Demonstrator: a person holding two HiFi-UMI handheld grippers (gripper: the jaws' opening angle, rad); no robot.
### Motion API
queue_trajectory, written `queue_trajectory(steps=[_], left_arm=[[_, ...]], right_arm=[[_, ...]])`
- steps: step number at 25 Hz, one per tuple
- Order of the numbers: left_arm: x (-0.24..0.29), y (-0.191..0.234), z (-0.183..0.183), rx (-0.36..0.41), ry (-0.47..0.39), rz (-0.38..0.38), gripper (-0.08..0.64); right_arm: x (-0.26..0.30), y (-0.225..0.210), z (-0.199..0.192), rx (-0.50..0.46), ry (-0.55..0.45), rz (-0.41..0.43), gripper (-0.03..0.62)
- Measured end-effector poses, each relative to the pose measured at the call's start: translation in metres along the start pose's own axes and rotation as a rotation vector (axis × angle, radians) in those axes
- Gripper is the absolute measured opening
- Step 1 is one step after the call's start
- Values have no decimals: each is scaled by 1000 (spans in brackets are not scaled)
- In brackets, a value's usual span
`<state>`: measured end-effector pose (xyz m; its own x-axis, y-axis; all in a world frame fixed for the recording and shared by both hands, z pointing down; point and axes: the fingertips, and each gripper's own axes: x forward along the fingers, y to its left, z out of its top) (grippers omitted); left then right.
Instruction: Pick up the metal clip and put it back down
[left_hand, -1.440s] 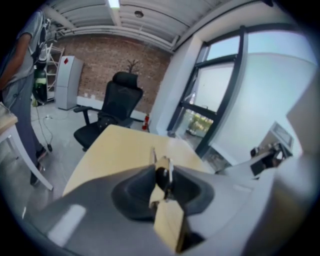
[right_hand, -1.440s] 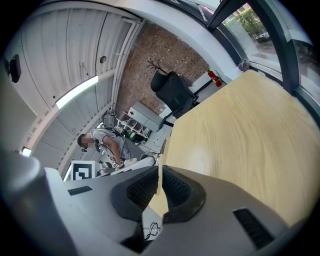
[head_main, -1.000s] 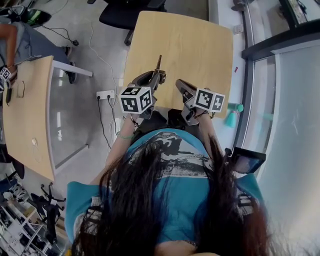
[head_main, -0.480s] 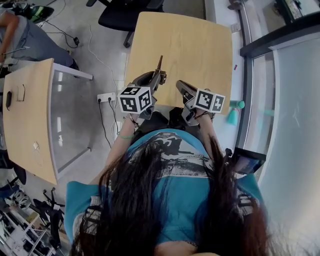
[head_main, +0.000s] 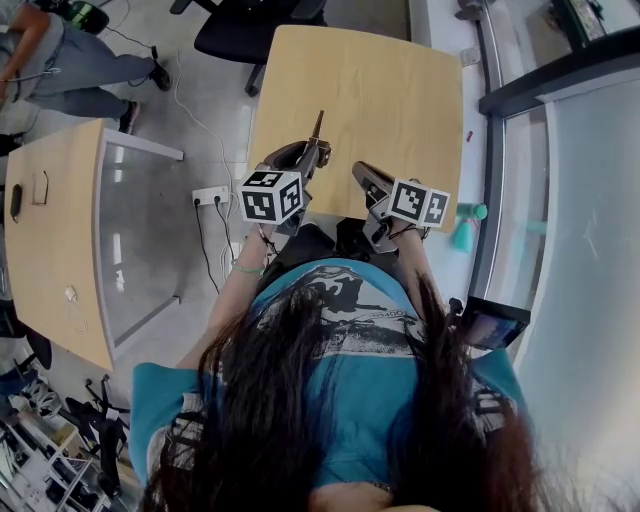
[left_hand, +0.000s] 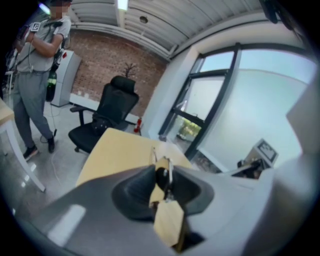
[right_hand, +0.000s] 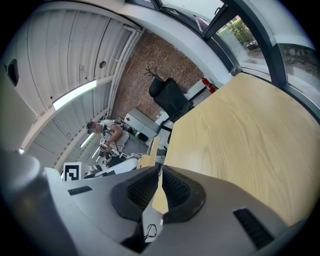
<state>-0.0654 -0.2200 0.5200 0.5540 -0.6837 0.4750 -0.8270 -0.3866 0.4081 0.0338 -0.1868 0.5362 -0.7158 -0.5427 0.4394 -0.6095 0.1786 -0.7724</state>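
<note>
My left gripper (head_main: 316, 152) is shut on the metal clip (head_main: 318, 125), whose thin end sticks out past the jaws above the light wooden table (head_main: 400, 90). In the left gripper view the clip (left_hand: 162, 176) sits pinched between the dark pads, its wire loop showing, with the left gripper (left_hand: 163, 181) held over the table's near edge. My right gripper (head_main: 362, 173) hovers beside it to the right, apart from the clip. In the right gripper view the right gripper (right_hand: 159, 173) has its pads closed together with nothing between them.
A black office chair (head_main: 250, 25) stands at the table's far side. A second wooden desk (head_main: 55, 230) lies to the left, with a power strip (head_main: 211, 190) and cables on the floor between. A person (head_main: 60, 70) stands at the far left. Glass walls run along the right.
Both grippers and the clip keep their places. The person at the far left has shifted across the floor.
</note>
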Motion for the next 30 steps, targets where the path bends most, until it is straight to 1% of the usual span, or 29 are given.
queue_trajectory(steps=[3, 6, 13, 18, 24, 27, 30], left_arm=[[8, 10, -2, 75, 38, 20, 80], [22, 21, -1, 128, 67, 35, 80], [106, 27, -10, 235, 144, 99, 81], [152, 40, -31, 369, 238, 150, 81], [189, 50, -49, 440, 328, 185, 81], [196, 51, -55, 475, 340, 197, 84], [201, 52, -57, 541, 321, 237, 86]], right_arm=[[0, 1, 0, 4, 2, -10, 34], [-1, -1, 2, 11, 1, -23, 34], [-18, -46, 34, 42, -13, -52, 34], [-27, -65, 43, 69, -23, -75, 34], [-33, -85, 57, 99, -33, -99, 34], [-34, -91, 59, 112, -33, -107, 34], [-35, -94, 58, 118, -33, -111, 34]])
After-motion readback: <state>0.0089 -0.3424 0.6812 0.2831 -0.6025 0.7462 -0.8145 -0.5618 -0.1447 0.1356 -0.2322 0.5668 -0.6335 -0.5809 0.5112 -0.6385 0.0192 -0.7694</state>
